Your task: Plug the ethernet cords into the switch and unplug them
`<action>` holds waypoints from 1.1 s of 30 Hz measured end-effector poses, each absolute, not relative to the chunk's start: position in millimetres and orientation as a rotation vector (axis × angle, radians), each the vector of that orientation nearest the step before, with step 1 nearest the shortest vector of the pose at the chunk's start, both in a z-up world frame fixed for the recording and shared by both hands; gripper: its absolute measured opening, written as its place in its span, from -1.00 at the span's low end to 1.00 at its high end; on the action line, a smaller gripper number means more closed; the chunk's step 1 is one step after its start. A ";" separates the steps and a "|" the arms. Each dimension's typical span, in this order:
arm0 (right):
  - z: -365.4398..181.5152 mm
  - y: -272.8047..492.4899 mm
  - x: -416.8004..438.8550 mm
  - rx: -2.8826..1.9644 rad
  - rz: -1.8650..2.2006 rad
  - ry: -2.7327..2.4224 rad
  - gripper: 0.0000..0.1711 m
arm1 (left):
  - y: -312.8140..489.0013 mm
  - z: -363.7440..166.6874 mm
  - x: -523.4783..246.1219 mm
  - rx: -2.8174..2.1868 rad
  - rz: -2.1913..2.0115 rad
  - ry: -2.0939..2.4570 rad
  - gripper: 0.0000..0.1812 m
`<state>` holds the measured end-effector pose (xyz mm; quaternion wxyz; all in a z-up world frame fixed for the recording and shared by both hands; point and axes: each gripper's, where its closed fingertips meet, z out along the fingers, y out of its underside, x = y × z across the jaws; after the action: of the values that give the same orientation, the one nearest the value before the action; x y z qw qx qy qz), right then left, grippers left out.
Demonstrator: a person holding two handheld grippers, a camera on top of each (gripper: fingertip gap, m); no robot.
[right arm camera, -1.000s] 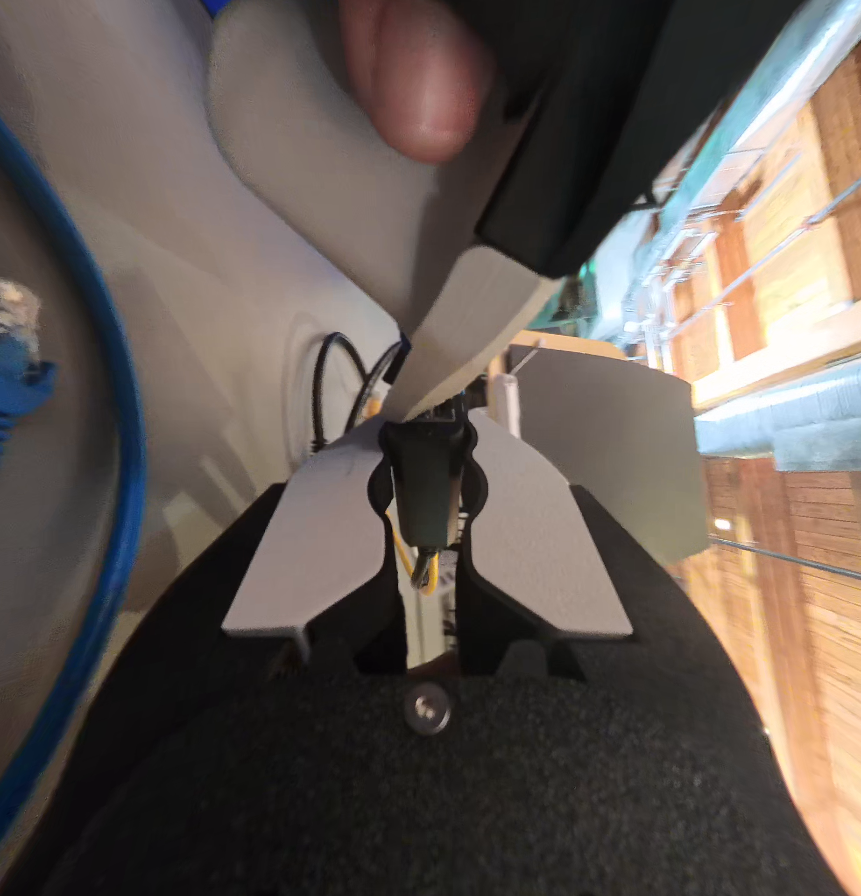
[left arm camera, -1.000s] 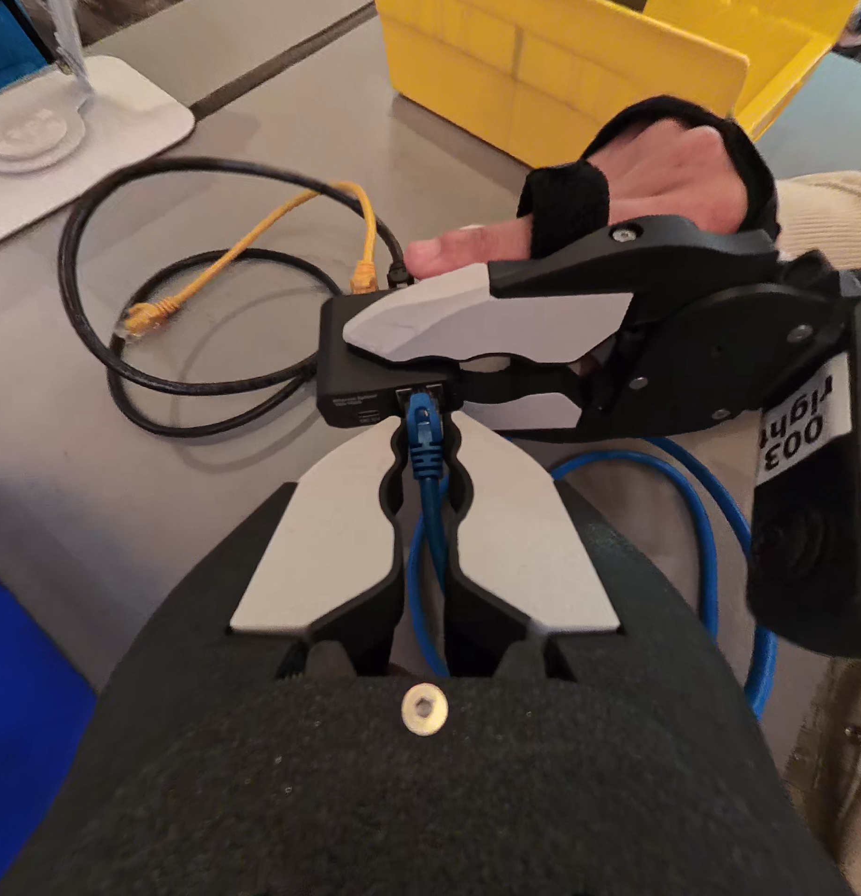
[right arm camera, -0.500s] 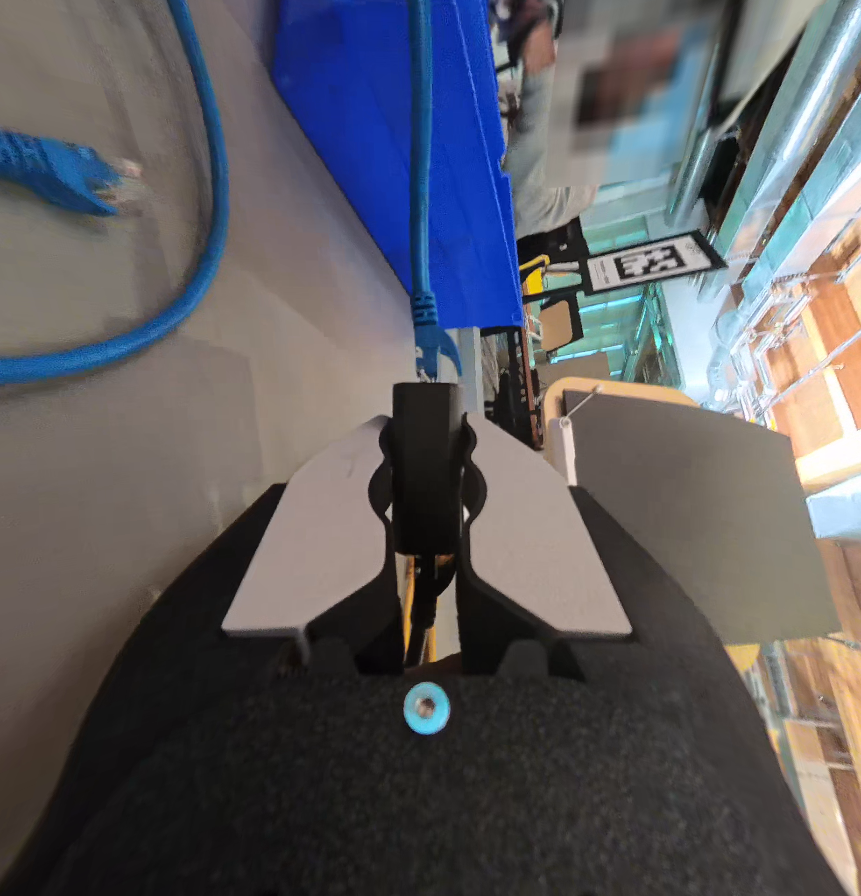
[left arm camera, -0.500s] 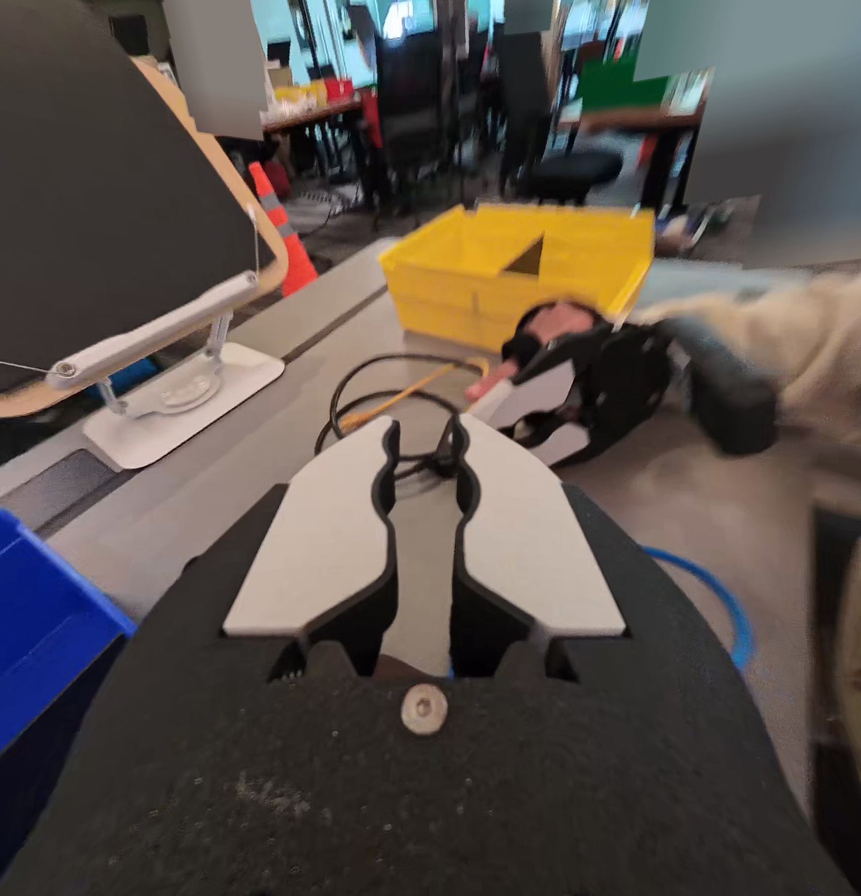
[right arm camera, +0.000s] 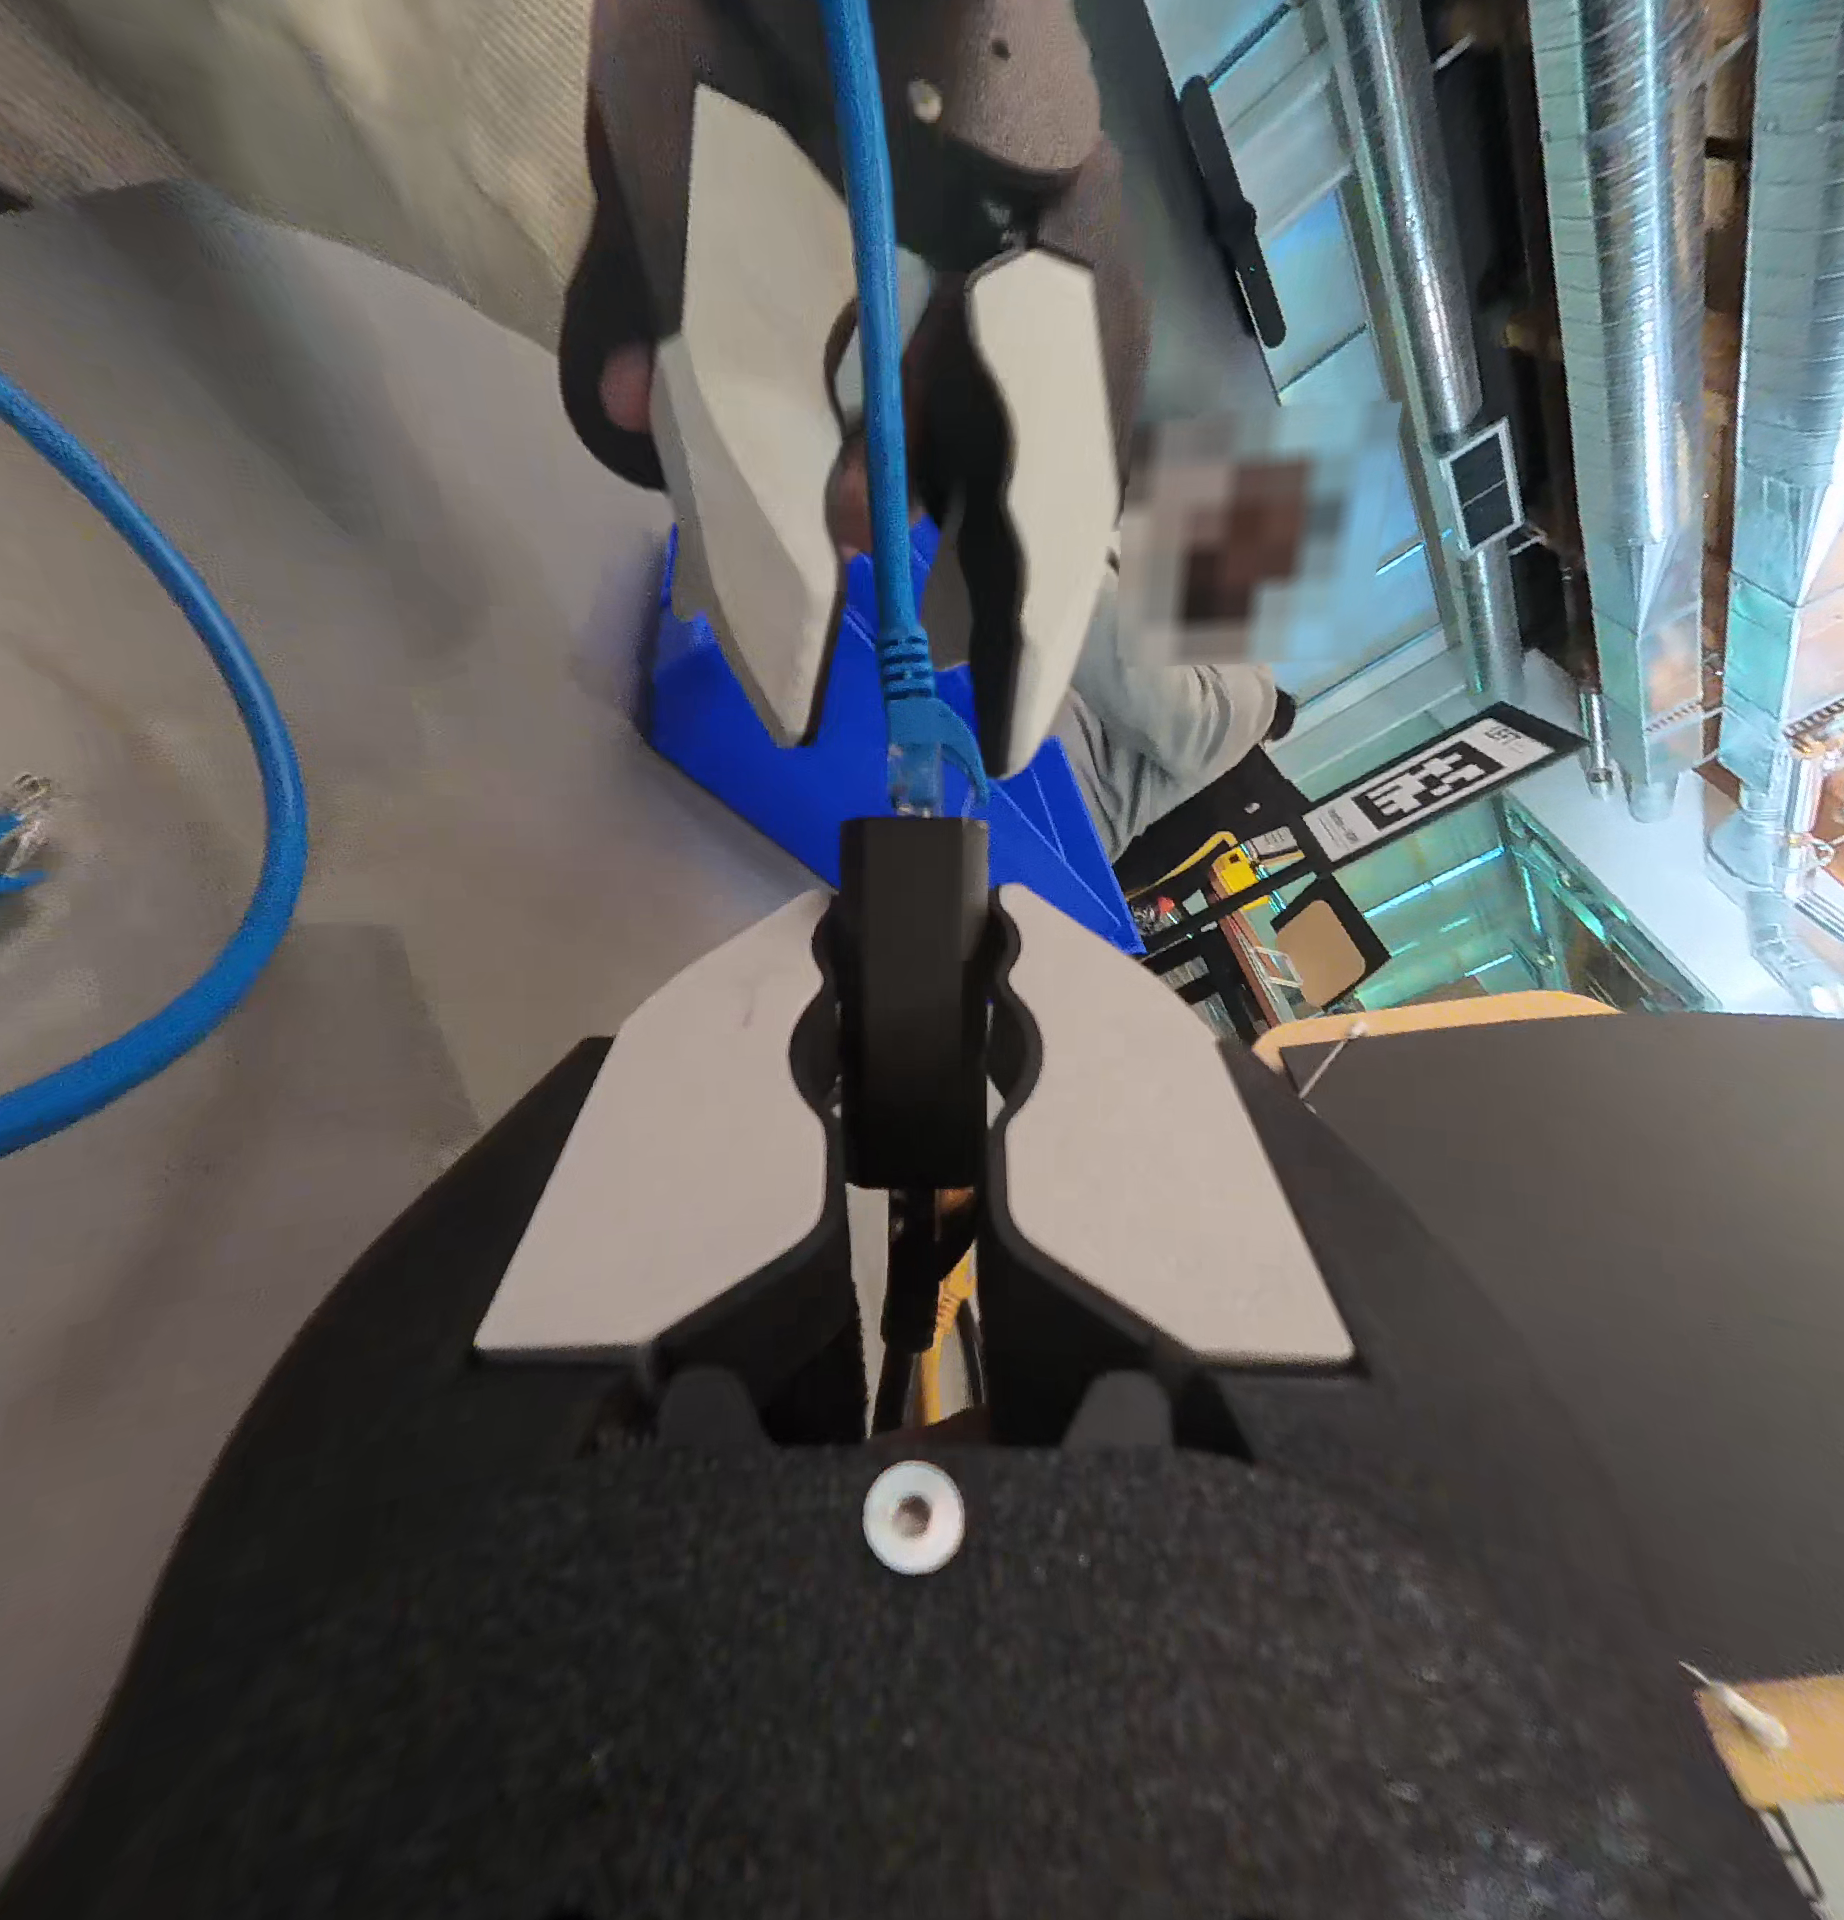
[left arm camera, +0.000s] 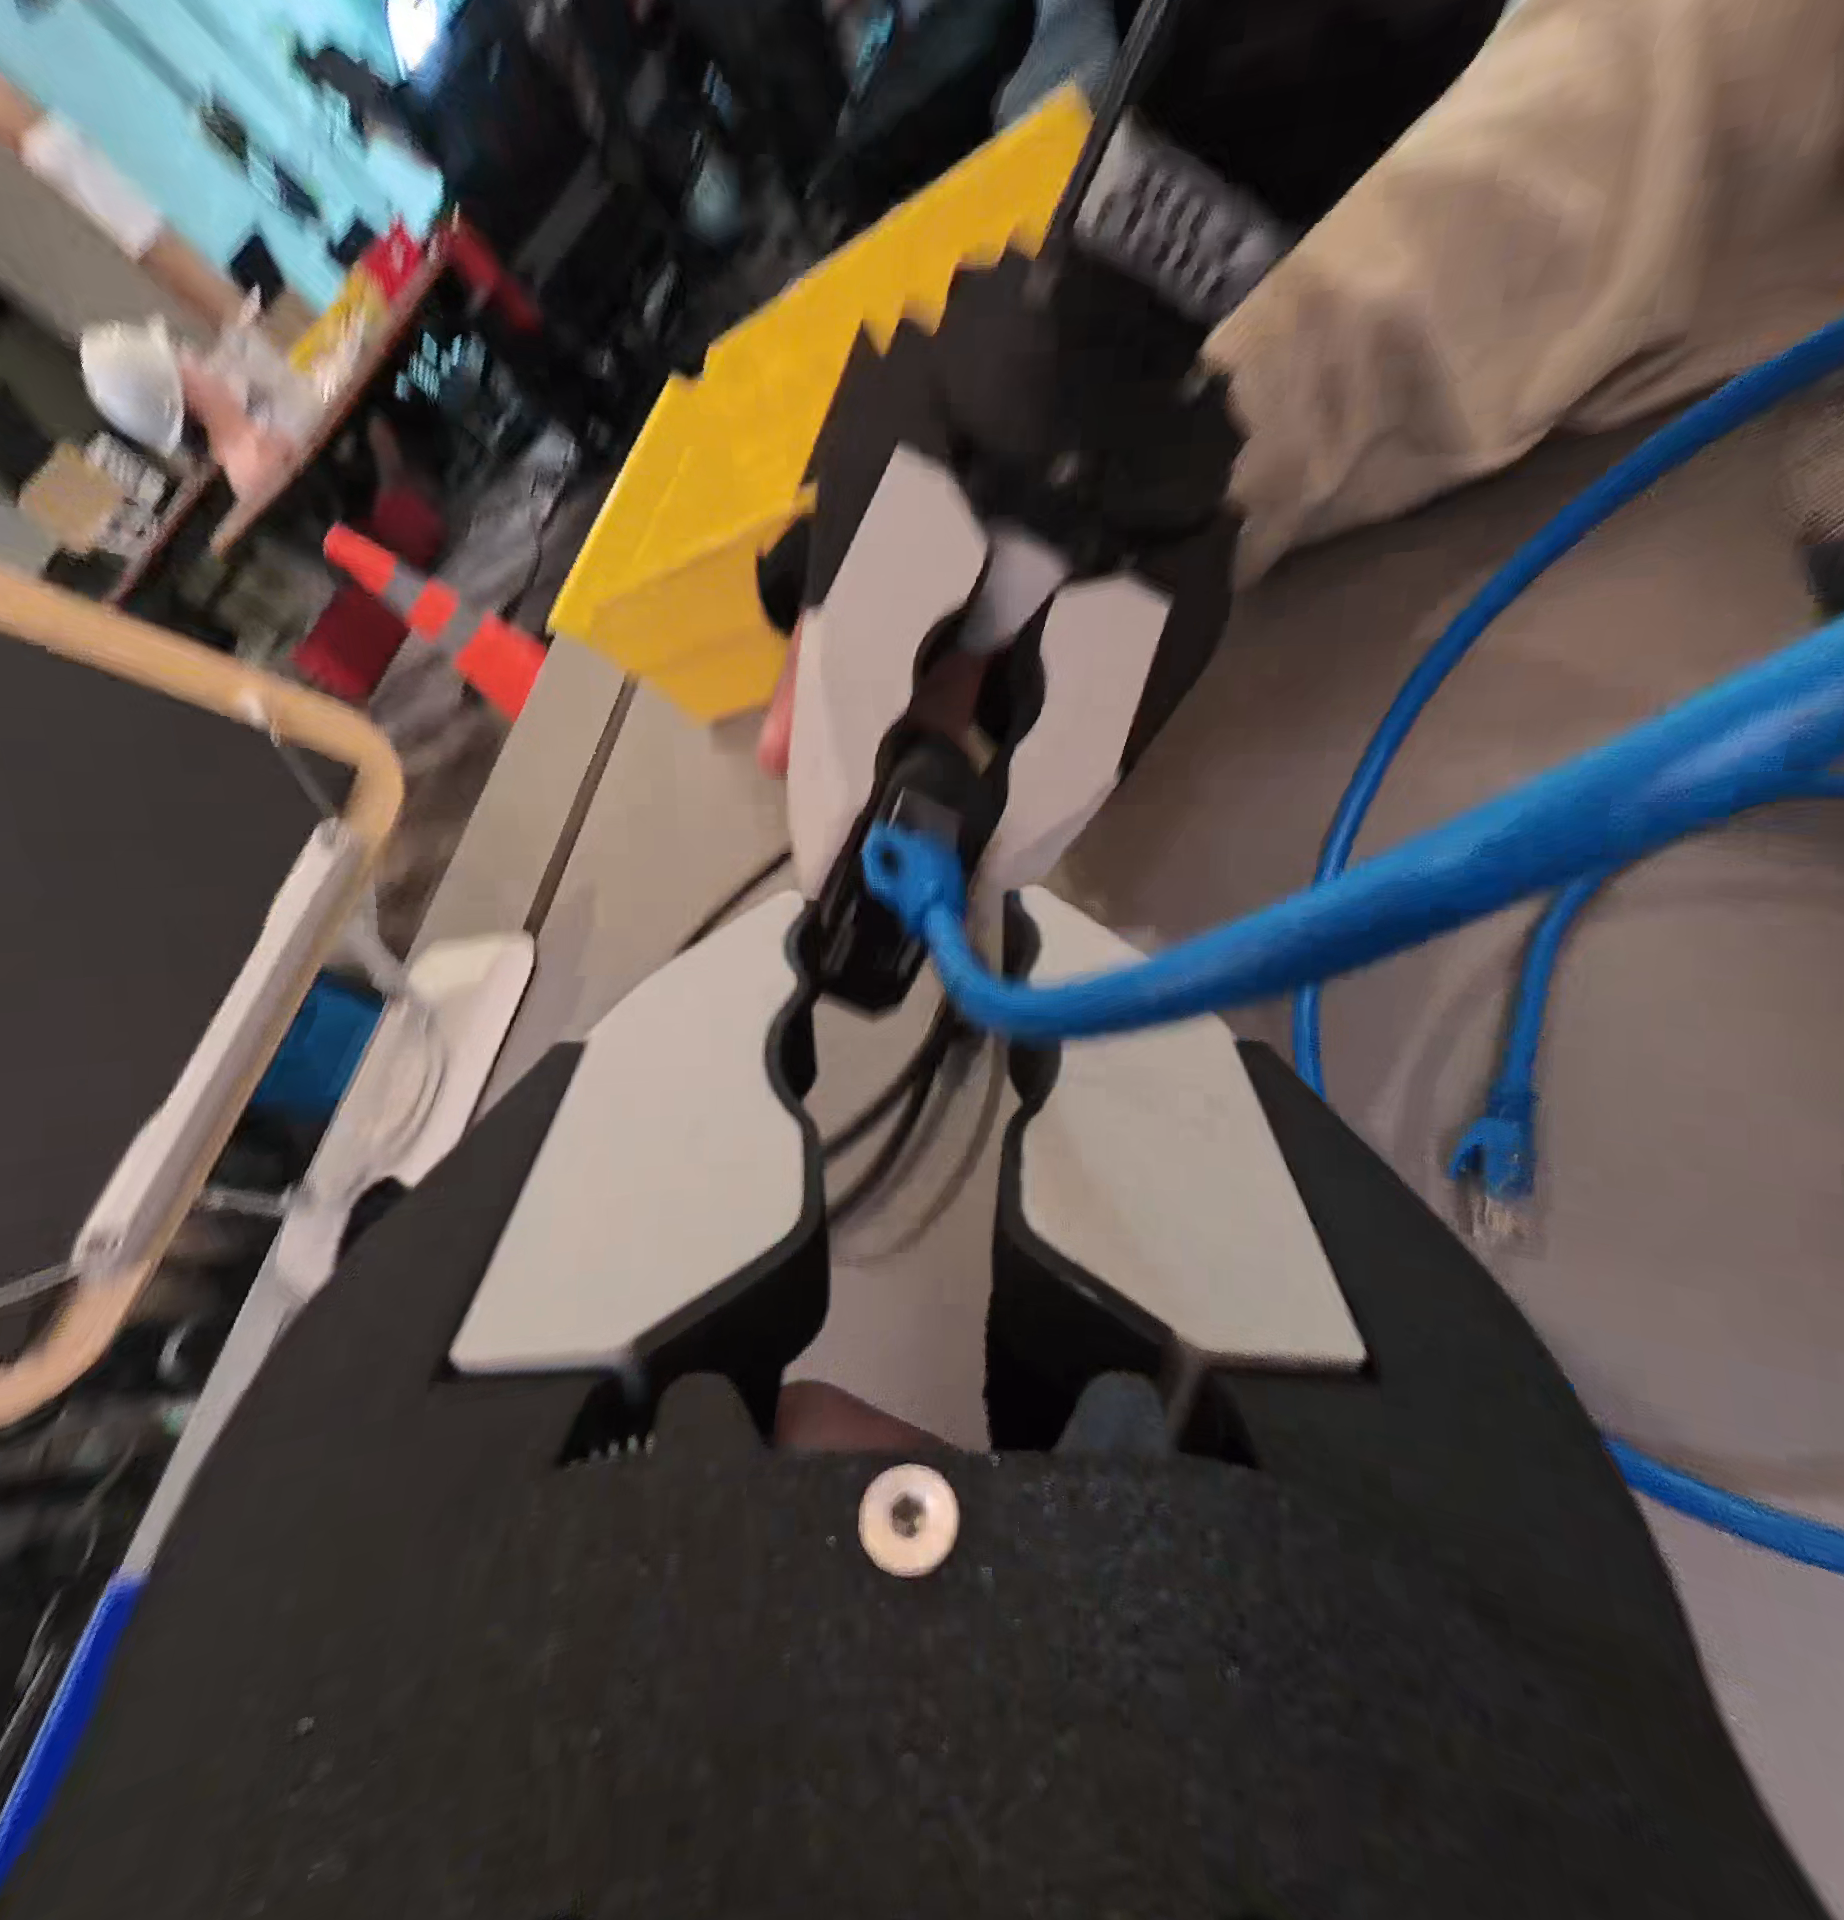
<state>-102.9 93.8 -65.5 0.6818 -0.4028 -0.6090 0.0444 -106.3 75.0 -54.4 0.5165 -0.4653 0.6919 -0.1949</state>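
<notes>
My right gripper (right arm camera: 913, 904) is shut on the small black switch (right arm camera: 913, 997) and holds it off the grey table. A blue ethernet plug (right arm camera: 913, 769) sits in the switch's front port. Its blue cord (left arm camera: 1417, 894) runs between the fingers of my left gripper (left arm camera: 902, 935) and off to the right. The left gripper is open and faces the right gripper (left arm camera: 918, 852) tip to tip. A yellow cord (right arm camera: 944, 1309) hangs from the switch's back. The loose blue plug (left arm camera: 1494, 1143) lies on the table.
A yellow bin (left arm camera: 752, 499) stands behind the grippers and a blue bin (right arm camera: 1043, 831) on the other side. A black panel with a wooden rim on a white stand (left arm camera: 118, 935) is at the left. A beige sleeve (left arm camera: 1520, 260) is at the upper right. Left and right tips are no more than a few centimetres apart.
The switch has left the table, gripped throughout by the right gripper. The left gripper pulled back from the blue plug, then returned close, with the cord between its open fingers.
</notes>
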 end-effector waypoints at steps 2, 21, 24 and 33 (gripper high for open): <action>-67.8 92.7 -104.6 -0.902 0.100 -1.376 -0.72 | 59.9 -48.8 -96.0 -1.032 -0.550 1.684 -0.69; -60.1 91.1 -101.7 -0.902 0.143 -1.352 -0.72 | 64.0 -45.7 -92.2 -0.958 -0.614 1.768 -0.74; -58.6 92.3 -100.3 -0.903 0.140 -1.343 -0.72 | 69.5 -47.1 -92.8 -0.961 -0.590 1.771 -0.74; -67.5 98.5 -104.1 -0.934 0.074 -1.360 -0.72 | 77.4 -58.9 -96.1 -1.017 -0.569 1.864 -0.81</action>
<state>-104.1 98.5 -67.5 0.6781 -0.4156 -0.6053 0.0330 -96.1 77.4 -58.9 0.4544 -0.4123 0.7552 -0.2305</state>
